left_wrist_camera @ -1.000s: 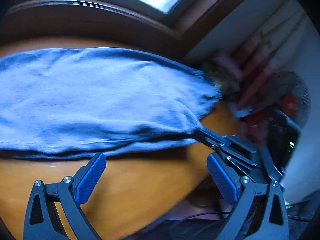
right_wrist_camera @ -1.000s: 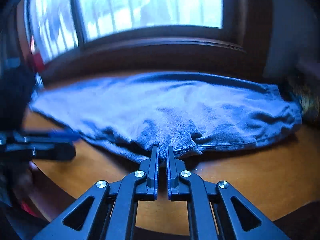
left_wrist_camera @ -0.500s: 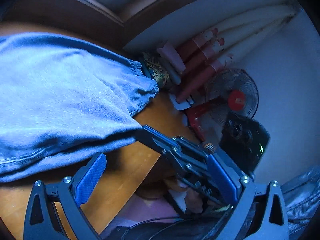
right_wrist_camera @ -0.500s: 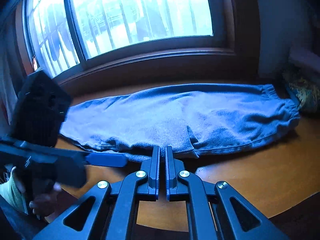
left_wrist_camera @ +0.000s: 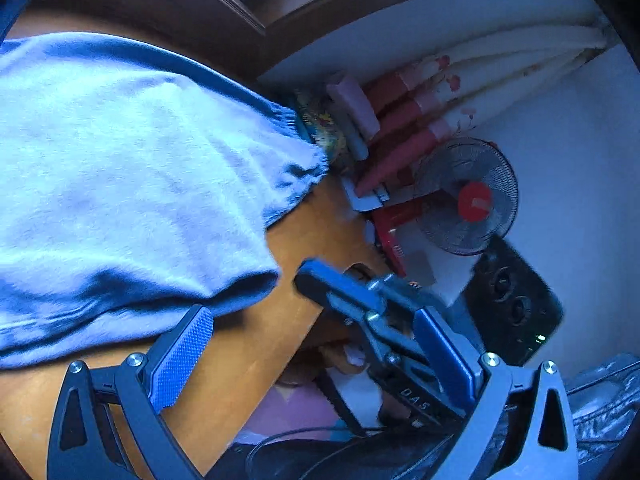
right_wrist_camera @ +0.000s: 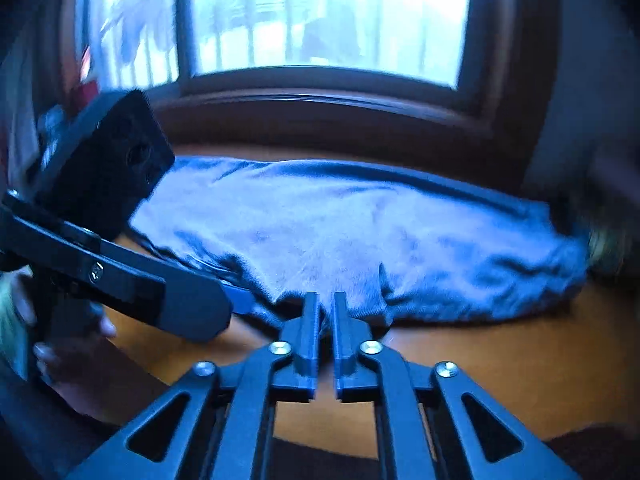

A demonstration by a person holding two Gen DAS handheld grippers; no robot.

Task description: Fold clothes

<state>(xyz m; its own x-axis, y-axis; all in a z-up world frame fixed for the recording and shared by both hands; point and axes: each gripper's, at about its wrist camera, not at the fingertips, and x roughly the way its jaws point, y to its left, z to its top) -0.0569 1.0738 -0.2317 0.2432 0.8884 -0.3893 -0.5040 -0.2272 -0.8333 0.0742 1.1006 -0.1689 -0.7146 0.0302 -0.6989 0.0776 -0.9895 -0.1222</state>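
Blue garment (right_wrist_camera: pixel 360 232) lies spread lengthwise on the wooden table (right_wrist_camera: pixel 500 360), under the window (right_wrist_camera: pixel 320 16), far end bunched up near the wall. In the right wrist view the right gripper (right_wrist_camera: pixel 326 312) has its fingers nearly together w/ only a thin gap, tips right at the garment's near hem; a bit of cloth seems to sit btwn them, but the view is blurred so can't tell if it's really pinched. Left wrist view shows that same gripper (left_wrist_camera: pixel 316 280) from the side, tips just off the rolled hem w/ a sliver of table between, so contact is unclear there too. Left gripper (left_wrist_camera: pixel 316 348) is spread wide, blue pads apart, nothing between them; its left finger (left_wrist_camera: pixel 180 356) sits just below the garment (left_wrist_camera: pixel 128 184) edge over the table (left_wrist_camera: pixel 248 360). Seen from the right wrist, the left gripper (right_wrist_camera: pixel 236 300) comes in from the left, one blue tip touching or just at the hem, a hand (right_wrist_camera: pixel 60 344) on its handle. Past the table corner: a fan (left_wrist_camera: pixel 468 196) w/ a red hub, rolled red-and-cream mats (left_wrist_camera: pixel 432 120) leaning on the wall, a patterned cloth (left_wrist_camera: pixel 320 124) beside the garment's far end.
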